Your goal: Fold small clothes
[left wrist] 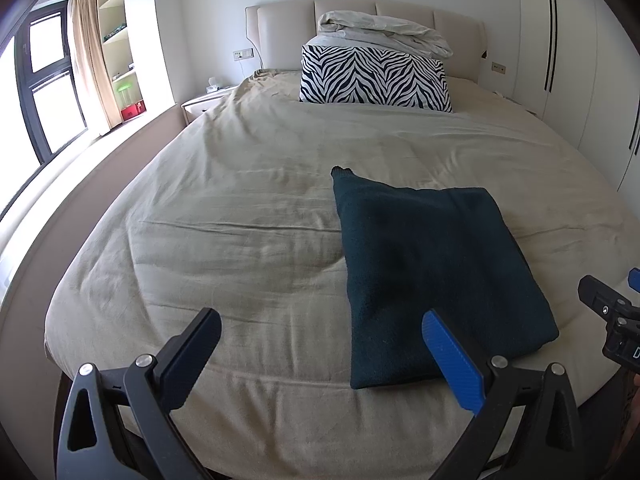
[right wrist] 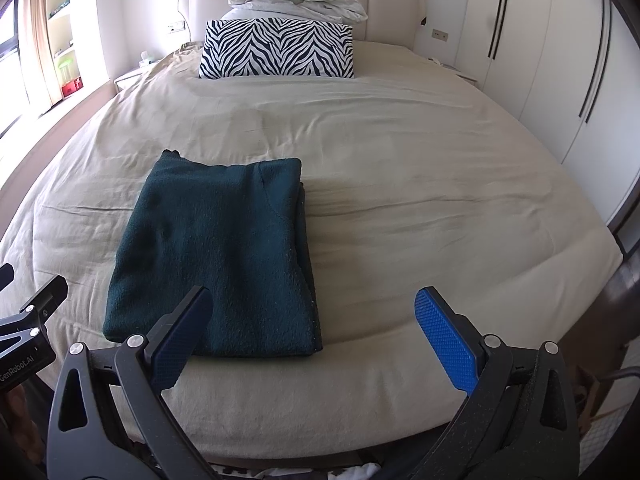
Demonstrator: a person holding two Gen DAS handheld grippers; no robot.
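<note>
Dark green fleece garment (right wrist: 216, 256), folded into a rectangle, flat on the beige bedsheet (right wrist: 400, 184) near the foot edge. Left gripper (left wrist: 320, 344) and right gripper (right wrist: 316, 320) above that edge, jaws spread wide, holding nothing. Zebra-striped pillow (right wrist: 276, 48) at the headboard.

We've got one dark teal fleece garment (right wrist: 216, 256) lying flat on the beige bed cover (right wrist: 400, 200), near the foot edge. It's folded into a neat rectangle, long side running toward the headboard, layered edges stacked along its right side, with one small corner poking out at the far left.
</note>
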